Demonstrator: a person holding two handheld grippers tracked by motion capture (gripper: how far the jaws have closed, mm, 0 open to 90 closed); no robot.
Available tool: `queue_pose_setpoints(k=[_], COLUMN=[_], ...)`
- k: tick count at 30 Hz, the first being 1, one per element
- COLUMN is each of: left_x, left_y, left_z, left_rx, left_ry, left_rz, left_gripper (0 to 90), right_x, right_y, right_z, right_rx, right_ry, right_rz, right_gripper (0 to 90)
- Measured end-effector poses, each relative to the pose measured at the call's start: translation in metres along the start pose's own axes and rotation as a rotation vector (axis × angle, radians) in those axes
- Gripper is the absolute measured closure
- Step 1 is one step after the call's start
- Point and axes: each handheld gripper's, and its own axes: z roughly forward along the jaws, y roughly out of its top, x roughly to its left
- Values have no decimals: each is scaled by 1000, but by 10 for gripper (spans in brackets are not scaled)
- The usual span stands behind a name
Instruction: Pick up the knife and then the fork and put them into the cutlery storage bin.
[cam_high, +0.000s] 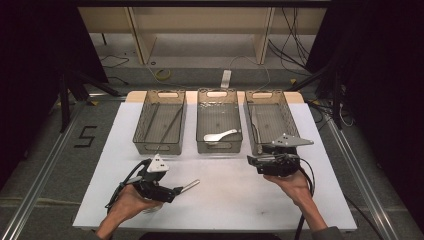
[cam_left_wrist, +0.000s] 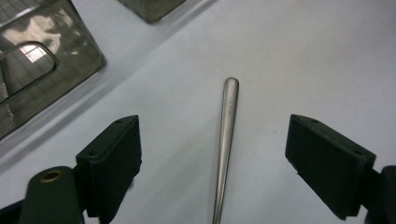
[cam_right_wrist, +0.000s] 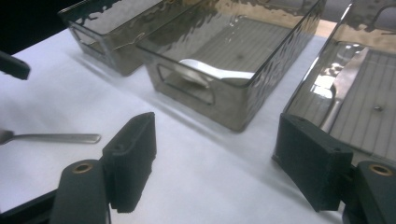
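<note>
Hovering low over the white table (cam_high: 225, 200) near its front edge with the left gripper (cam_high: 172, 193), held in a hand at lower left, jaws spread wide. Straddling a slim metal utensil handle (cam_left_wrist: 227, 130) without touching it: handle flat on the table midway between the two black pads, well clear of each, rounded tip pointing away from the gripper and toward the right side of the table. Utensil's working end hidden beneath the gripper, so impossible to tell what kind it is.

Holding the right gripper (cam_high: 252, 162) just off the front end of the right bin (cam_high: 254, 135), jaws also standing wide apart with nothing between them, aimed across the table toward the other bins.

Lining the far half of the table, side by side and slightly apart: three smoky clear plastic bins with cut-out handles. Resting in the left bin (cam_high: 142, 142), thin sticks (cam_high: 170, 127) laid lengthwise; in the middle bin (cam_high: 220, 146), a white spoon (cam_high: 220, 135) near the front wall; in the right bin, a table knife (cam_right_wrist: 343, 86) along its left wall.
</note>
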Motion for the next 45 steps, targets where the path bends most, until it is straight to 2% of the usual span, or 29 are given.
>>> queue_pose_setpoints(k=[9,14,18,23,29,37,45], left_x=[1,2,1,-1,-2,-2,-5], left_y=[-1,-1,-1,0,2,3,3], left_z=[2,4,6,13,23,32,39], left_rx=[83,151,190,262,334,387,429], left_ry=[20,20,22,17,3,2,-25], left_rz=[12,10,11,22,29,48,65], left_gripper=[223,251,312,374,511,649,730], right_x=[12,15,20,23,26,29,31], right_y=[-18,-25,-30,-34,-38,-40,-41], right_z=[-10,-11,-14,-16,-17,-18,-19], right_rx=[16,40,47,51,63,71,73], right_ry=[27,31,40,46,61,67,69], right_rz=[-11,-19,-28,-31,-36,-38,-39], right_gripper=[291,287,287,287,287,288,287])
